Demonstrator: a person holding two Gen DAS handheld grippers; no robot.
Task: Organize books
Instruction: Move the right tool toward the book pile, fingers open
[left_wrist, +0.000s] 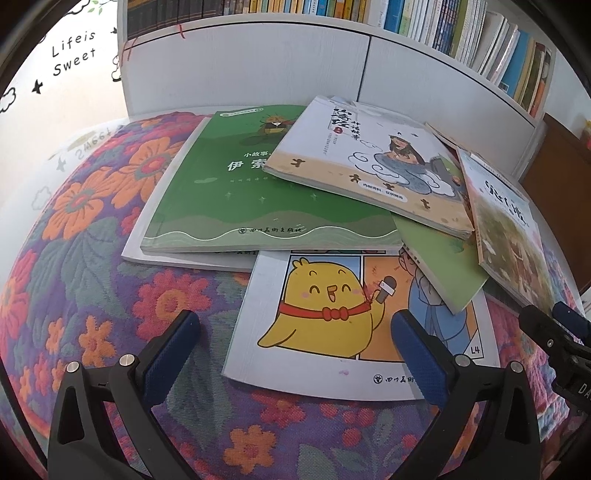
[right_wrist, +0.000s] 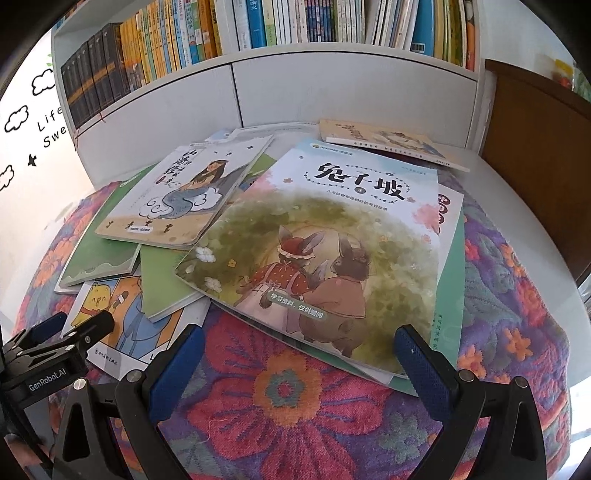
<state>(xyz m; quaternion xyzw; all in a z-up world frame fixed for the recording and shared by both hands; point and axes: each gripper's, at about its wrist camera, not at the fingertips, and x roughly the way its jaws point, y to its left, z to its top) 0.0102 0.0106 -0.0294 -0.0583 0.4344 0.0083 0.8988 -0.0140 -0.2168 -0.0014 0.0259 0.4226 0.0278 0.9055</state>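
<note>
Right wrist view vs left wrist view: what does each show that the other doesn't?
Right wrist only: the rabbit-cover book's full front, a tan-cover book behind it, black book spines on the shelf.
Left wrist only: the large green book's full cover.
Both: the yellow-chick comic book, the mermaid-cover book, the floral woven cloth, both claws open, left claw, right claw.

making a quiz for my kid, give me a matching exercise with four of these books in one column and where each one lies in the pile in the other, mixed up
Column 1
1. yellow chick book
2. dark green book
3. mermaid book
4. rabbit book

Column 2
A. lies across the upper right corner of the dark green cover
B. at the bottom of the pile, nearest the left gripper
C. on top, in front of the right gripper
D. farthest left, on a white book

Pairs: 1-B, 2-D, 3-A, 4-C
</note>
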